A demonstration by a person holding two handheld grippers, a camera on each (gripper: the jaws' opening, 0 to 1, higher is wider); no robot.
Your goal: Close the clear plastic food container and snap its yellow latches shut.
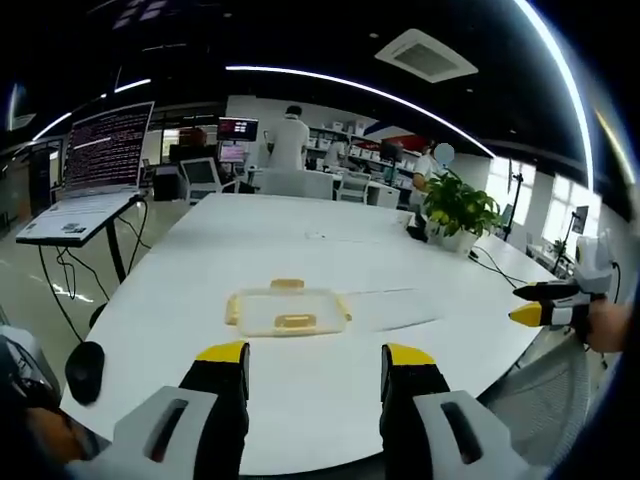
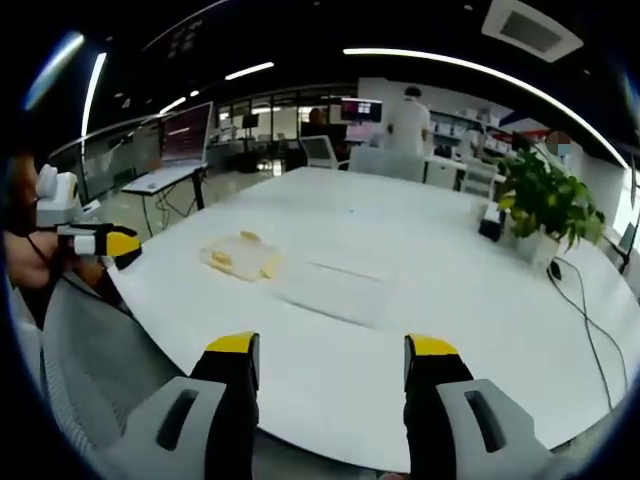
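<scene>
The clear plastic food container point(image 1: 287, 310) sits on the white table point(image 1: 300, 400) ahead of me, with yellow latches on its sides; in the right gripper view the container point(image 2: 240, 257) lies to the left. A clear flat lid point(image 1: 392, 305) lies on the table beside it, also visible as the lid point(image 2: 340, 277). My left gripper point(image 1: 316, 355) is open and empty, short of the container. My right gripper point(image 2: 332, 345) is open over the table edge, well away from it. The right gripper point(image 1: 522, 303) enters from the right, and the left gripper point(image 2: 128, 240) from the left.
A laptop point(image 1: 95, 170) stands on a stand at the left. A potted plant point(image 1: 460, 210) and cables point(image 2: 590, 330) are at the table's far right. A black mouse-like object point(image 1: 85, 370) lies near the left edge. A mesh chair point(image 2: 90, 370) is close. People stand at the back.
</scene>
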